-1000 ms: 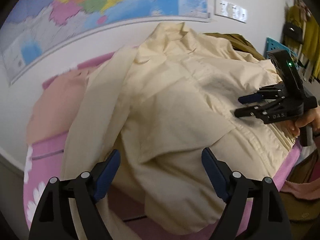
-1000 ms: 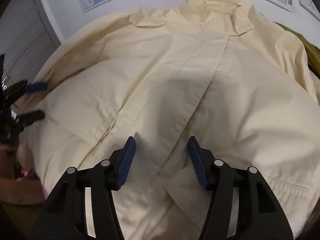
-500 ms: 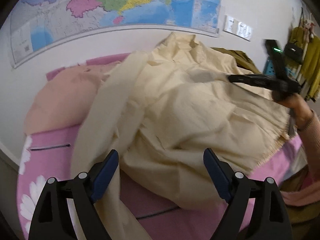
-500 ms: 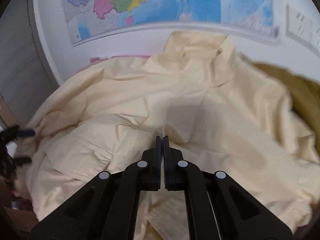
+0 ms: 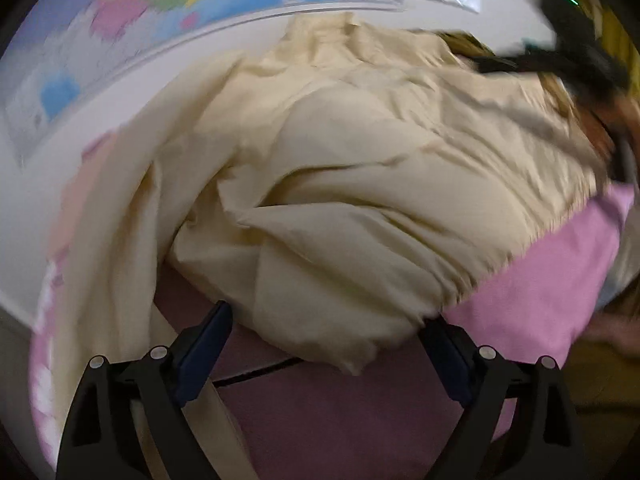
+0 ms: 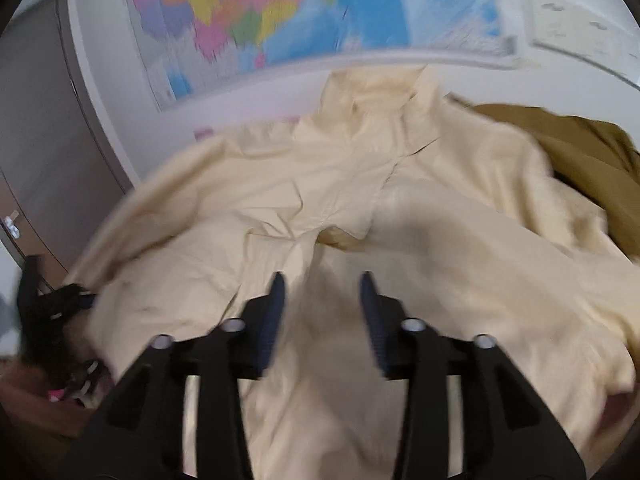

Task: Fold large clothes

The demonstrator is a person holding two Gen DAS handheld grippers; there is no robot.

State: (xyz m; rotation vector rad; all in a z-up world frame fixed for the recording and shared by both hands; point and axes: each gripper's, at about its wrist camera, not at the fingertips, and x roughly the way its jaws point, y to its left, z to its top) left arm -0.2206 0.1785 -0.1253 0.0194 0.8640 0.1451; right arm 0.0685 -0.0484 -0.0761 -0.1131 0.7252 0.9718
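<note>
A large cream shirt [image 5: 360, 168] lies rumpled on the pink bedsheet [image 5: 540, 280], its collar [image 6: 380, 92] toward the wall. My left gripper [image 5: 326, 326] hangs over the shirt's near hem. Its jaws are wide and still opening, and a hem corner lies between the fingers with no pad touching it. My right gripper [image 6: 322, 284] is over the shirt's front placket. Its jaws are opening, and cloth lies below the gap, unpinched. In the left wrist view the right gripper [image 5: 496, 65] shows blurred at the far right. The left gripper [image 6: 80, 298] appears at the left edge of the right wrist view.
An olive-brown garment [image 6: 580, 152] lies beyond the shirt at the right. A coloured map [image 6: 280, 12] covers the wall behind the bed, and a grey door [image 6: 36, 120] stands at the left. A peach pillow [image 5: 80, 200] rests by the wall.
The right gripper closed on the shirt's front, lifted it toward the collar, and has now opened and let the cloth go. The left gripper sank toward the hem. The shirt is more rumpled.
</note>
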